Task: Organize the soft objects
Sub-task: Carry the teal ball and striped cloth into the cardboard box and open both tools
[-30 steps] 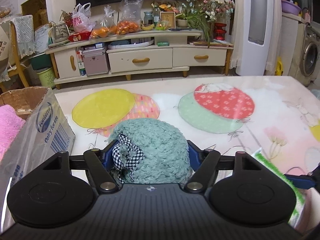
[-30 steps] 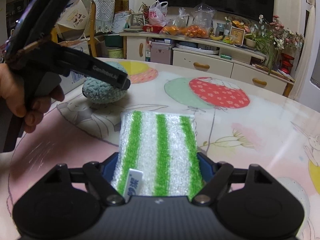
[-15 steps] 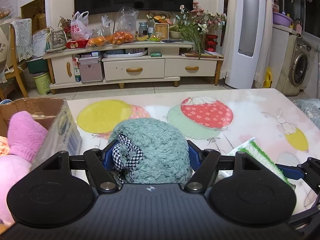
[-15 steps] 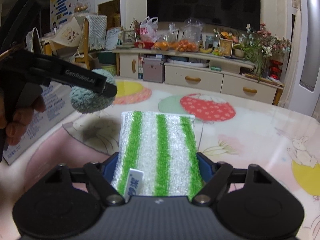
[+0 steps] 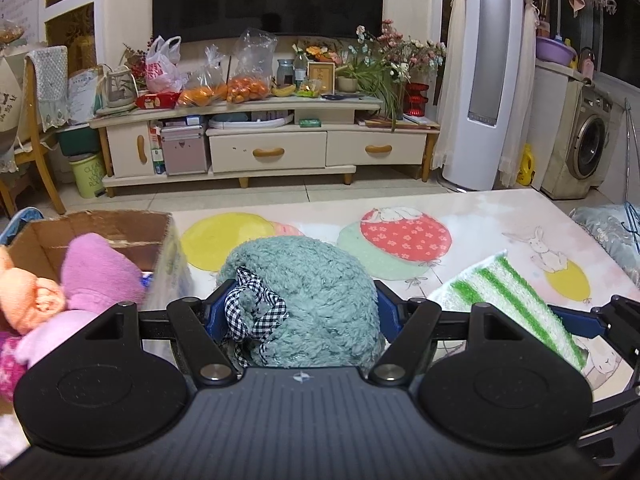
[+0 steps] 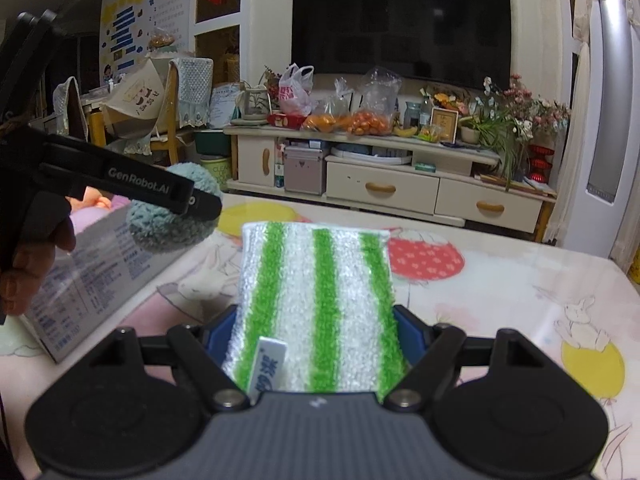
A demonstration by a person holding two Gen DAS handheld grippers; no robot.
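Gripping a teal plush [image 5: 312,300] from both sides, the left gripper [image 5: 298,312] fingers stand half-spread above the counter [image 5: 480,232], beside a box [image 5: 100,232]. Right gripper [image 6: 316,320] fingers clamp a green-striped cloth [image 6: 316,280], raised off the counter.

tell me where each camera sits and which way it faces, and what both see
Left wrist: on the left hand-held gripper, looking along its fingers over the teal plush toward the TV cabinet; no hand shows.
Right wrist: on the right hand-held gripper, looking over the green-striped cloth the same way; the person's left hand shows.
Shared: plush, cloth, cardboard box, balloon-print table.
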